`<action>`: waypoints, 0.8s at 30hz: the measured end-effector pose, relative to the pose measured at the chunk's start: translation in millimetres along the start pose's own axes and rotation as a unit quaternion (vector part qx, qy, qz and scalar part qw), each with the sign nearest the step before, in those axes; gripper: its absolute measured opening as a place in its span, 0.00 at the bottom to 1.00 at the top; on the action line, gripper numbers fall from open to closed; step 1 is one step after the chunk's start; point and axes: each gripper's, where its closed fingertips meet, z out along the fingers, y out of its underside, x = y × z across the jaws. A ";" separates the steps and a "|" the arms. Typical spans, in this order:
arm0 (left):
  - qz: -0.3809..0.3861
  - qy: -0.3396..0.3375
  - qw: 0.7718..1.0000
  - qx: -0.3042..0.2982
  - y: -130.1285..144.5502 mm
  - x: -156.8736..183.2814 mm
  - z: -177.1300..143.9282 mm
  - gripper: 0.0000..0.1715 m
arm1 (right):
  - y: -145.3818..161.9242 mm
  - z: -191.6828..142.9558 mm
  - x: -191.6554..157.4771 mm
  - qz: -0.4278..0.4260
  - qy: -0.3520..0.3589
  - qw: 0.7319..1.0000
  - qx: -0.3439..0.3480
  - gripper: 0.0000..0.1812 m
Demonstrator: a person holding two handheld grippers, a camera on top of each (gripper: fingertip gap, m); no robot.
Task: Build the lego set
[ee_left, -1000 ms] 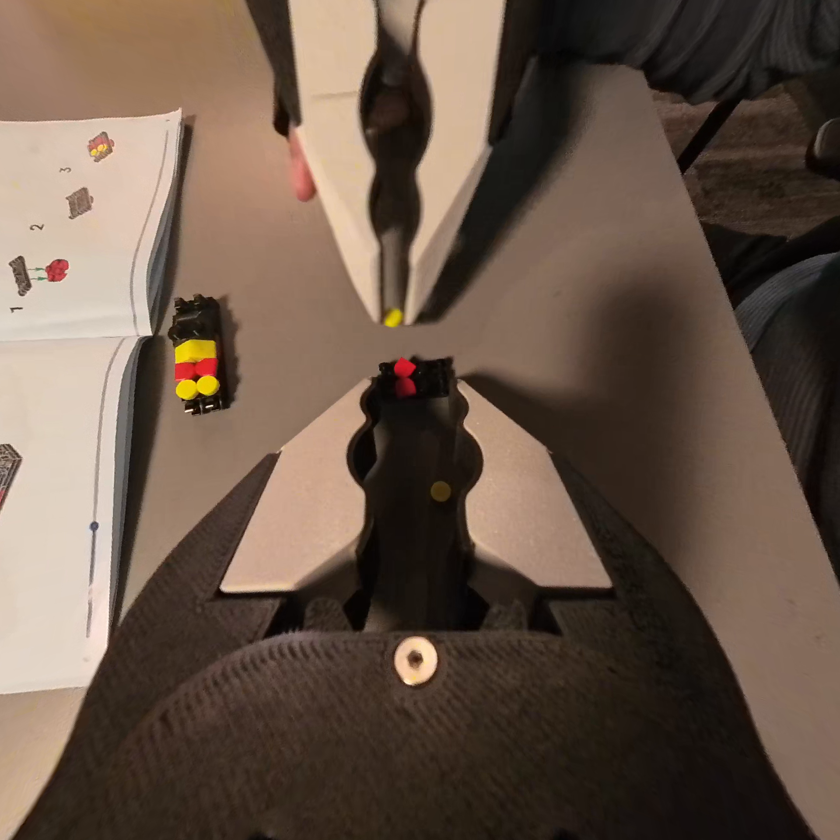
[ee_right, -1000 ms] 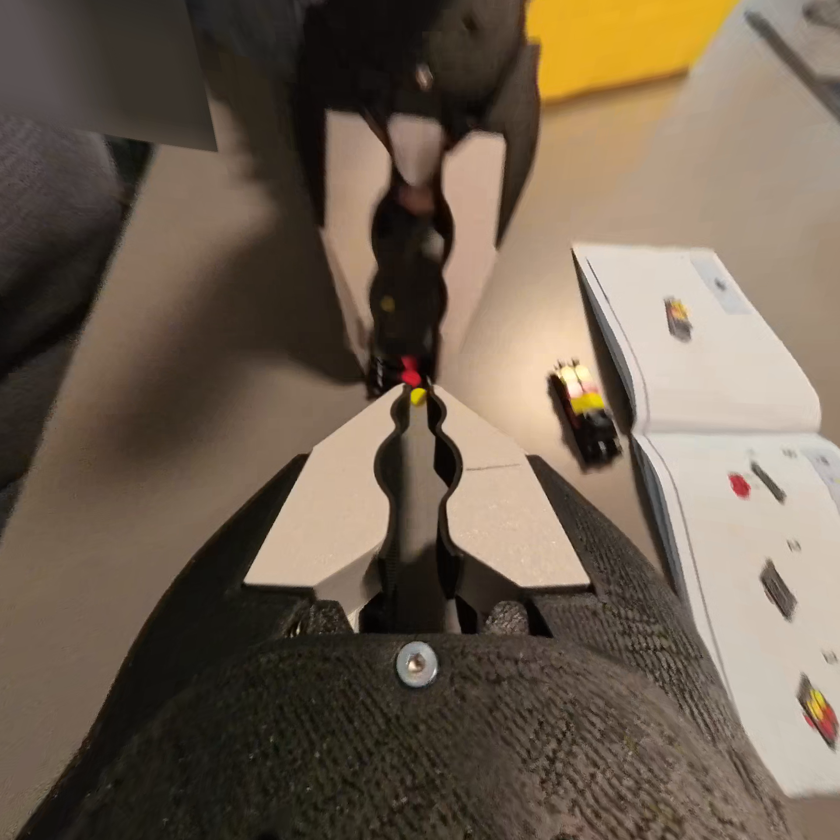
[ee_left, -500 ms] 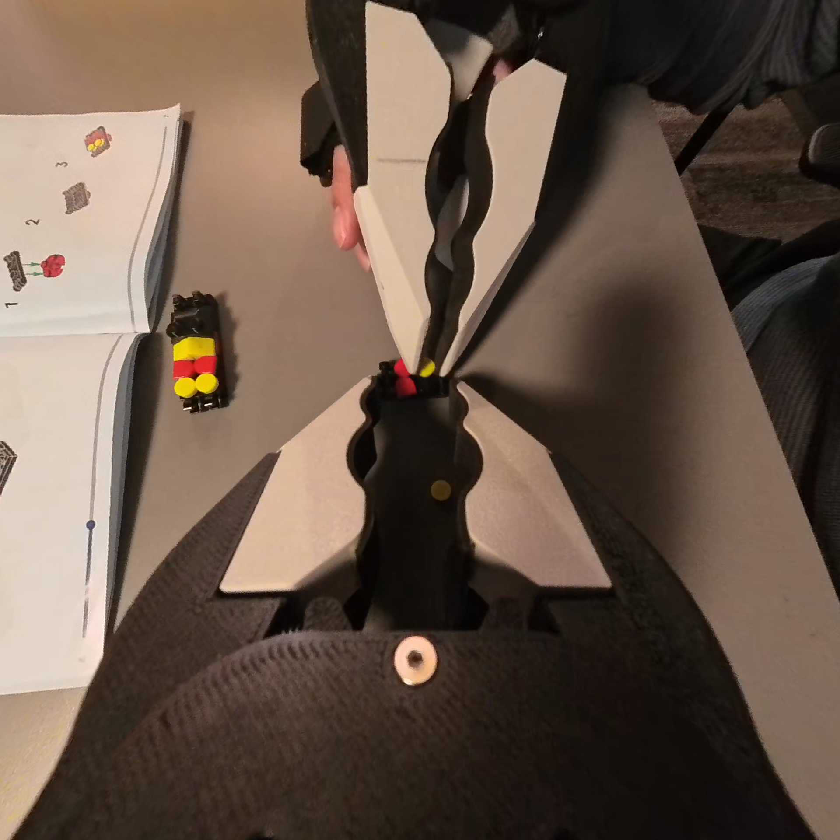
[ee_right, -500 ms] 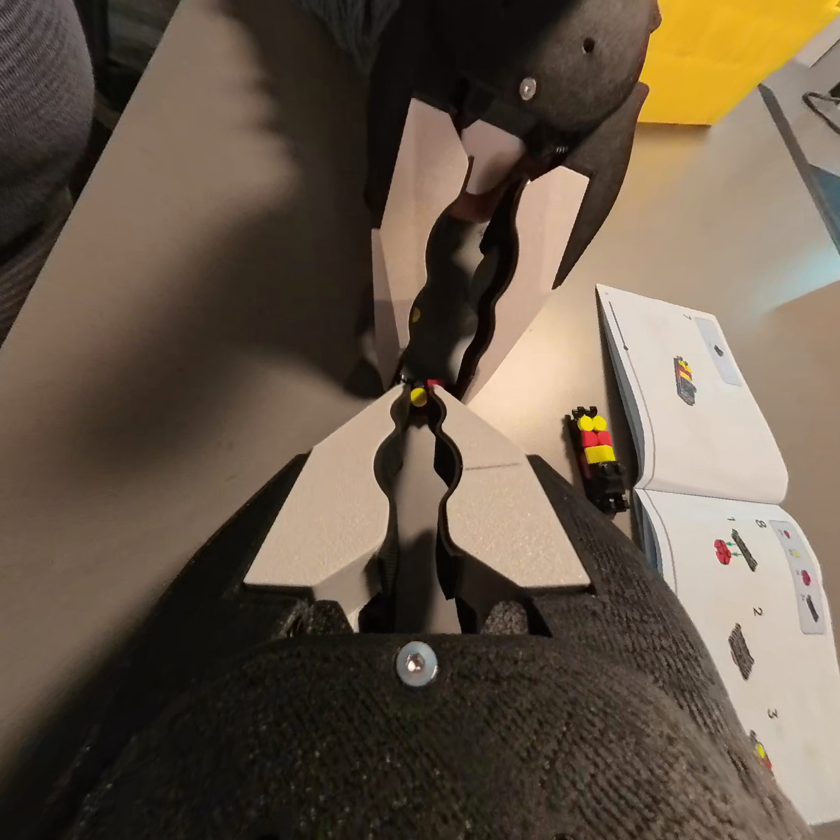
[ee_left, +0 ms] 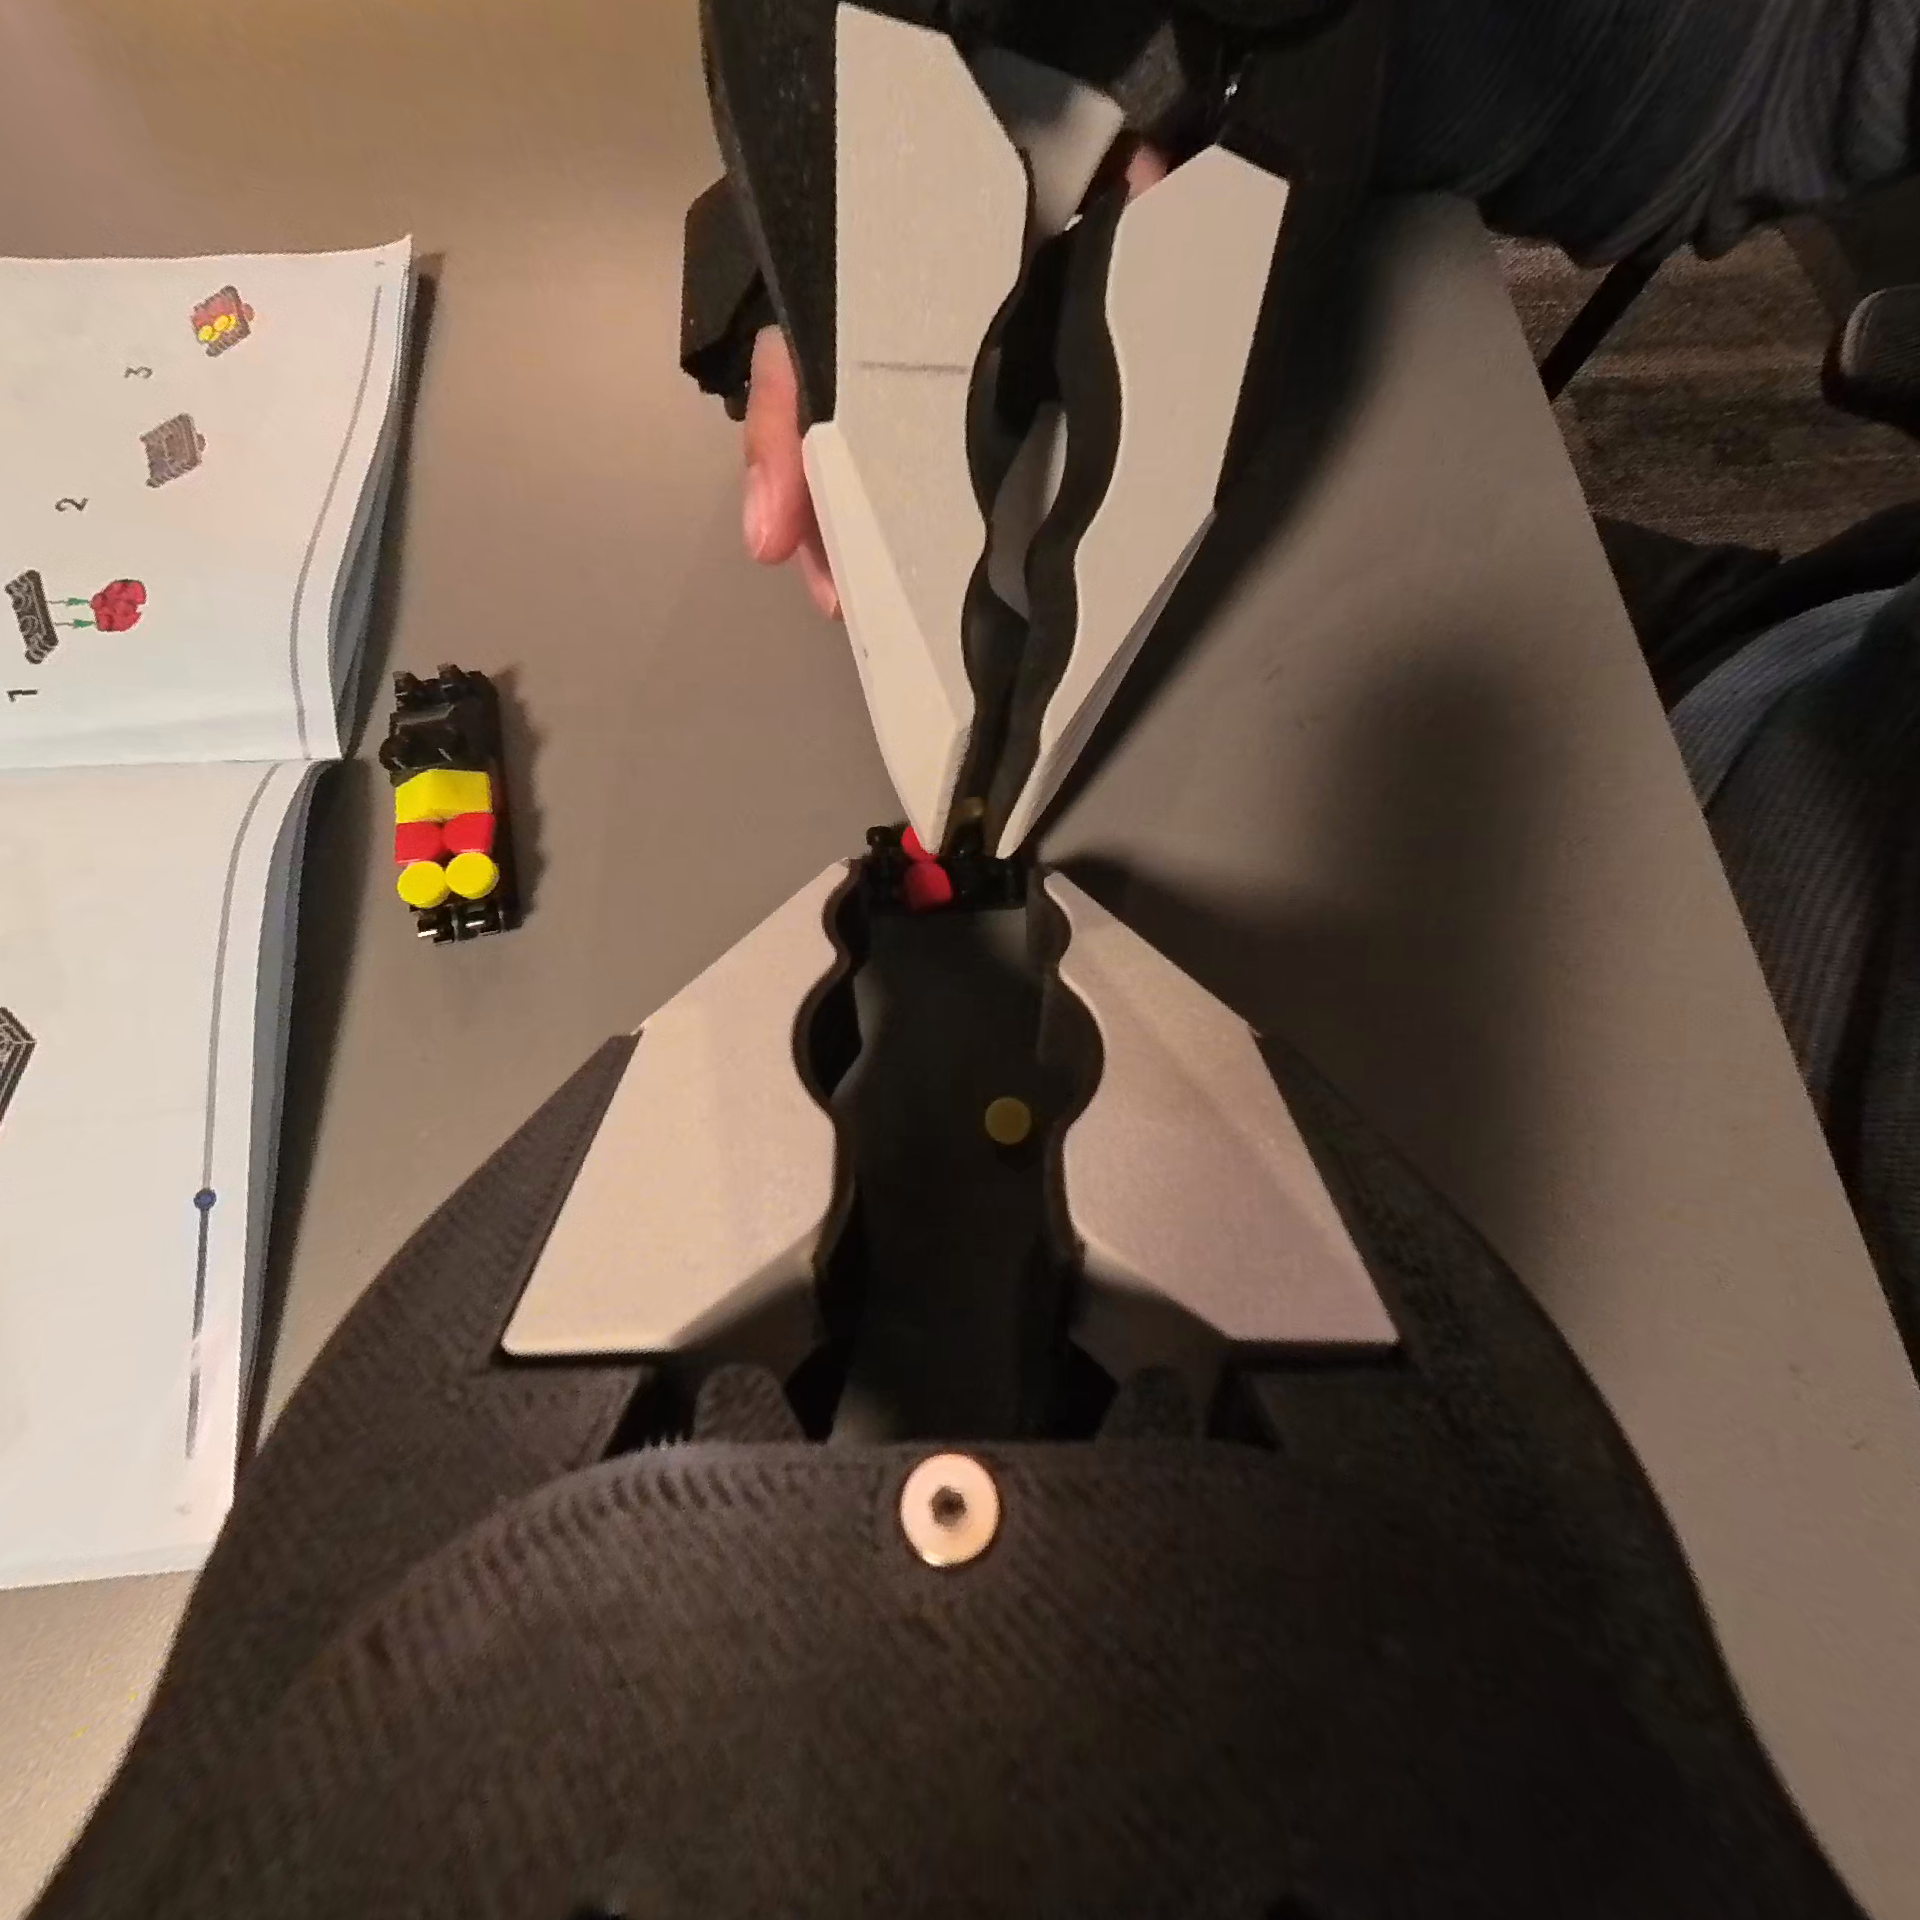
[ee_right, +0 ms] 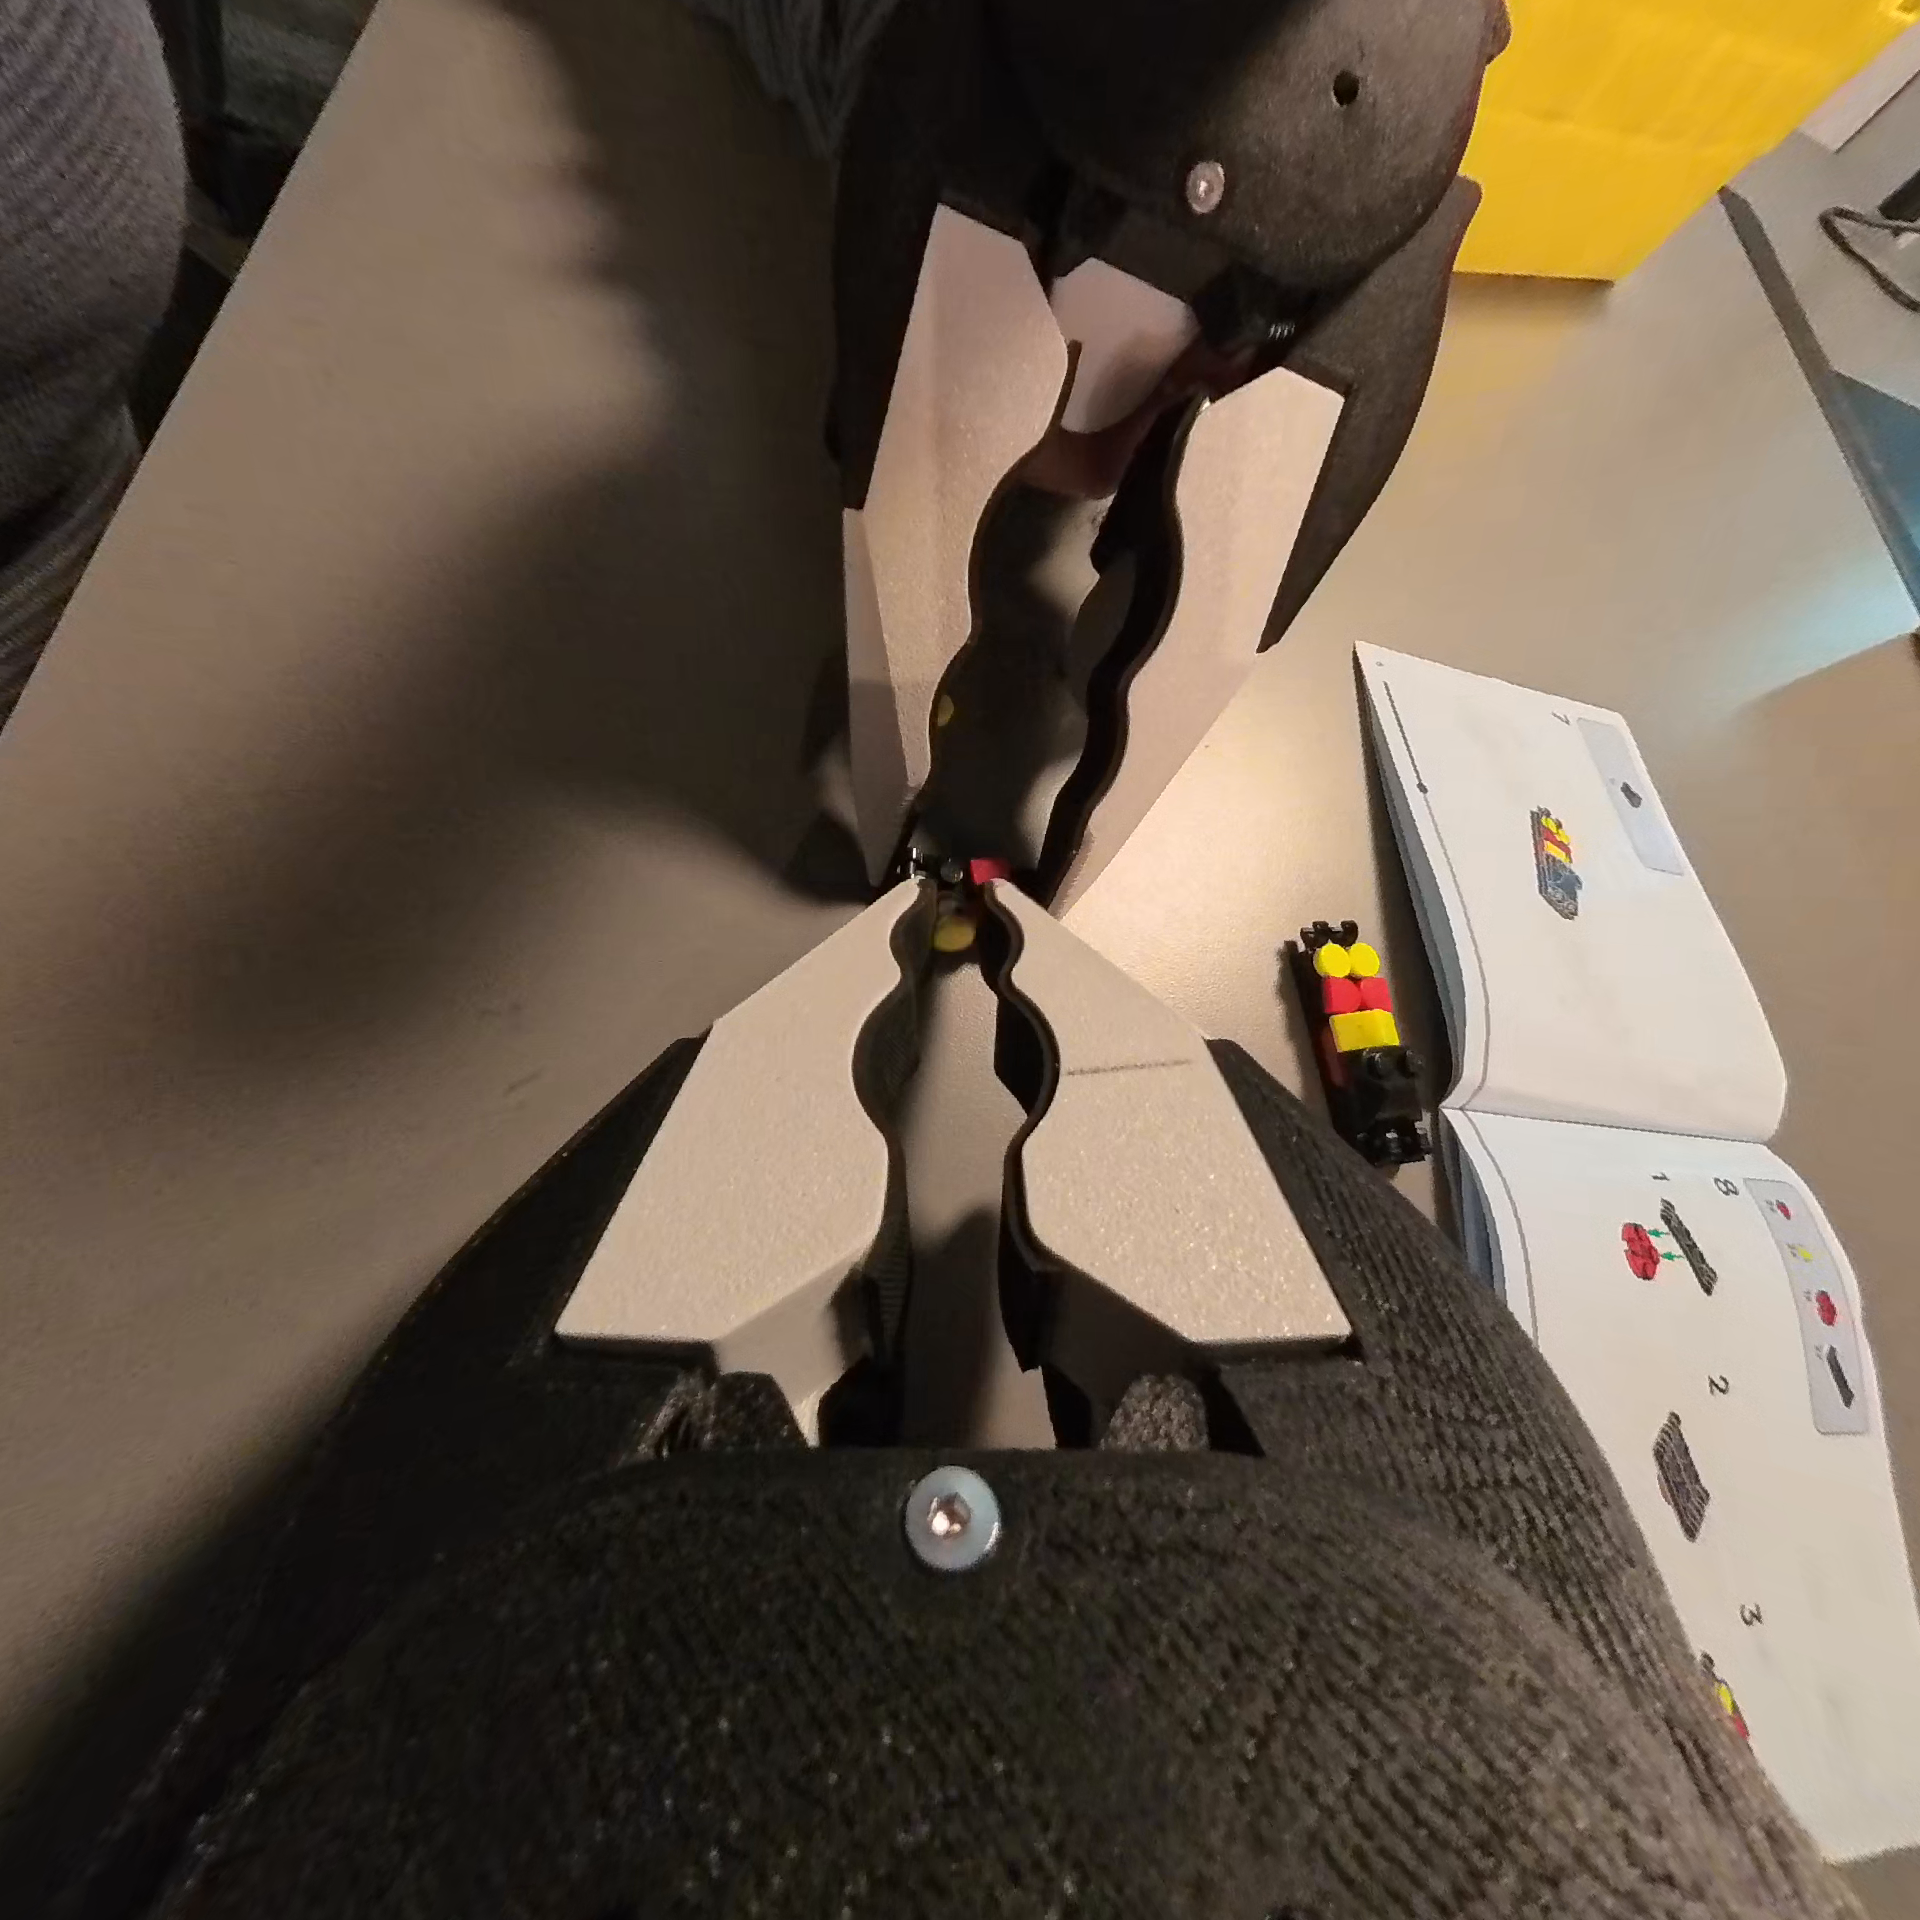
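A: Left wrist view, nearest first. Left gripper (ee_left: 951,878), jaws closed on a small black plate with red studs (ee_left: 928,878), pinched at the tips over the table (ee_left: 623,520).

B: The other tool?

A: Right gripper (ee_left: 977,826) comes in from the far side, tip to tip with the left. A dark-looking round bit sits between its tips, touching the plate's top. A person's fingers (ee_left: 774,488) show beside it.

B: Right wrist view agrees?

A: Yes. Right gripper (ee_right: 951,914), jaws clamped on a yellow round stud (ee_right: 951,932) just behind the tips. Directly beyond, the plate with its red piece (ee_right: 987,871) sits in the left gripper (ee_right: 966,857).

B: Is the stud seated?

A: Cannot tell; the fingertips hide the joint.

B: Elsewhere?

A: A finished black assembly with yellow and red pieces (ee_left: 447,810) lies flat on the table, just beside the open instruction booklet (ee_left: 156,727). Same pair in the right wrist view: assembly (ee_right: 1356,1029), booklet (ee_right: 1610,1143). Farther off, a yellow bin (ee_right: 1662,135) at the table's far end.
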 end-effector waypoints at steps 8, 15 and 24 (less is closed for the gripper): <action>-0.002 0.001 1.000 0.000 0.3 0.1 -0.2 0.18 | -3.9 -8.0 0.2 0.021 -0.014 0.999 0.024 0.07; -0.004 0.004 1.000 0.000 0.7 0.6 -0.6 0.18 | 15.9 -26.9 -8.0 0.104 -0.078 0.991 0.003 0.08; -0.010 0.009 1.000 0.001 0.6 0.8 -0.9 0.18 | 21.1 -27.5 -23.8 0.117 -0.122 0.985 -0.022 0.04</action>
